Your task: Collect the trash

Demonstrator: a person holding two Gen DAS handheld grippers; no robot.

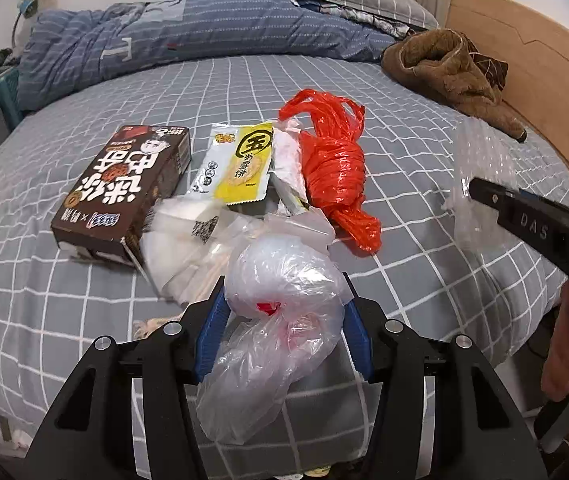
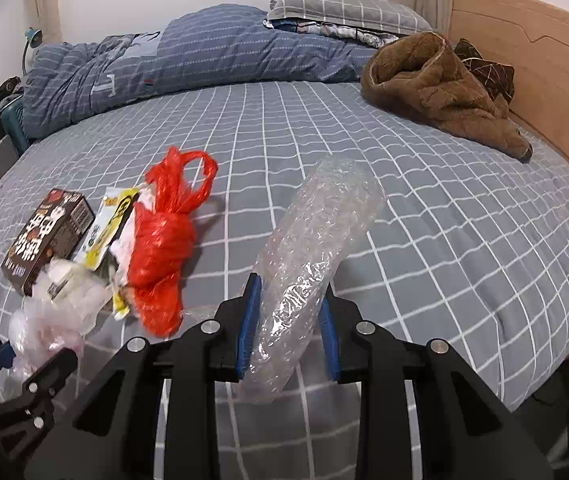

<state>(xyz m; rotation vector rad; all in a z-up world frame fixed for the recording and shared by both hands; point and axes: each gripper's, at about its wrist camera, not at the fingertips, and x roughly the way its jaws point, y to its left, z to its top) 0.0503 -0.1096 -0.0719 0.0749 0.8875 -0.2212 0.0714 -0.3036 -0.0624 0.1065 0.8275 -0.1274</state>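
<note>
On the bed, a grey sheet with a white grid covers the mattress, and a blue striped duvet is heaped along the far side below a grey checked pillow. A wooden headboard runs along the right, with a crumpled brown fleece garment lying just in front of it. A white wall and the foot of a dark window close the room behind.

The left tool pinches a bunched translucent plastic bag between its blue pads; the bag hangs down toward the camera, and something red shows faintly inside, too blurred to name. The right tool grips a roll of clear bubble wrap near its lower end. The roll's long axis runs from the pads up and to the right, away from the camera, its far end lifted clear of the sheet. In the left view the person's hand is on the right tool's handle.

The rest of the trash lies together on the sheet, left of the bubble wrap: a brown snack box lying flat with its long axis pointing away from the camera, a yellow and white snack packet just beside it, a knotted orange plastic bag to the right, and crumpled clear wrappers in front.
</note>
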